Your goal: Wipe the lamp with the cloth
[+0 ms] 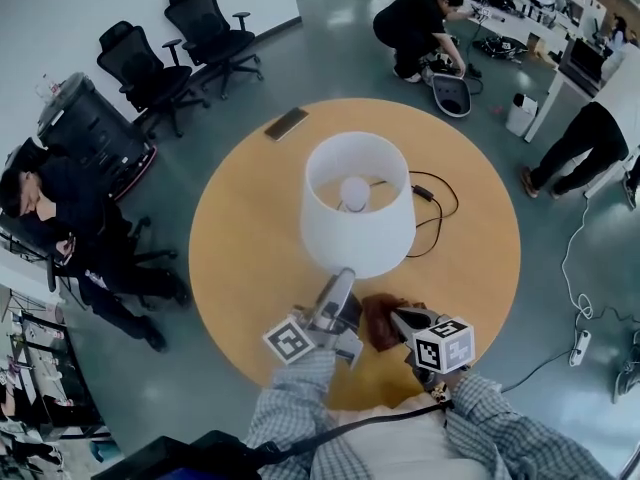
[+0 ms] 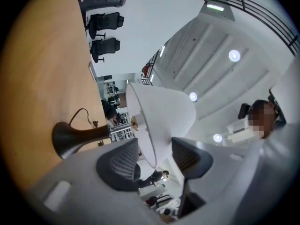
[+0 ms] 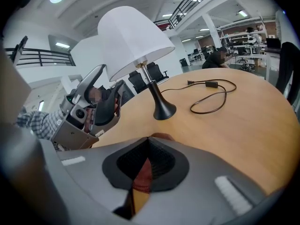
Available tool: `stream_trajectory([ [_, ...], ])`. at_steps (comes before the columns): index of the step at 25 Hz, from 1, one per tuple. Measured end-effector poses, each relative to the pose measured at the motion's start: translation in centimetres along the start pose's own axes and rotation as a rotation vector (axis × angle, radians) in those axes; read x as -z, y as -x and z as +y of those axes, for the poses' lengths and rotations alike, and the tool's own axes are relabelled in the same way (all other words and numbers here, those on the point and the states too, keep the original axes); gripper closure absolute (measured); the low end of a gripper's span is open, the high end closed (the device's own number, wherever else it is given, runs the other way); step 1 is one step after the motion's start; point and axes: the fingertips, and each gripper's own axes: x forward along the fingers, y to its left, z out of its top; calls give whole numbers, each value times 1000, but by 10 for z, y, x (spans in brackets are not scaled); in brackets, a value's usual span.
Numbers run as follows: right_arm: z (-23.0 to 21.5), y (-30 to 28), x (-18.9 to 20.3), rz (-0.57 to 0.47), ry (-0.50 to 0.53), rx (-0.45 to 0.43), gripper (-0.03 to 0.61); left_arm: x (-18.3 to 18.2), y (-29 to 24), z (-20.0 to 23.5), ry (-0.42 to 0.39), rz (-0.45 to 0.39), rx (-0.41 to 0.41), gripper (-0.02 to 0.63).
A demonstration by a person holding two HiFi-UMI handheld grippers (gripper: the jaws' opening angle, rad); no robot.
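The lamp [image 1: 357, 208] stands upright about the middle of the round worktop [image 1: 250, 238], a smooth disc of pale honey-coloured wood. Its shade [image 3: 133, 36] is a plain white tapered drum, matte and open at the top, where a round frosted bulb [image 1: 354, 190] shows. Under it a thin dark stem with a small brass collar runs down into a glossy black base [image 3: 164, 110] flared like a trumpet bell. A thin black cord [image 3: 211, 97] with an inline switch loops loosely across the wood towards the right edge. A flat, dark phone [image 1: 286, 123] lies near the far left edge.

Over the near edge, the left hand-held gripper [image 2: 153, 158] is tilted up at the shade with its jaws spread wide. The shade's thin lower rim passes between the ribbed black pads [image 2: 119, 161] and neither pad presses on it. Just beside it, the right hand-held gripper [image 3: 149, 158] is clenched on the cloth [image 1: 378, 320], a soft, crumpled reddish-brown rag. A fold of it is pinched between the ridged pads and the rest bunches on the wood near the front edge, apart from the lamp.
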Motion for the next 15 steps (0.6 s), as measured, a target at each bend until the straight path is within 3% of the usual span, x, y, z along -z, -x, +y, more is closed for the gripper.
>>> stream_trajectory([
  [3, 1, 0, 4, 16, 31, 1, 575, 0, -2, -8, -25, 4, 45, 480],
  [6, 10, -2, 7, 48, 99, -17, 575, 3, -1, -9, -4, 14, 66, 491],
  [10, 13, -14, 25, 163, 295, 44, 574, 3, -2, -10, -5, 15, 62, 492],
  [15, 24, -27, 53, 284, 365, 22, 378, 4, -3, -9, -5, 14, 55, 492],
])
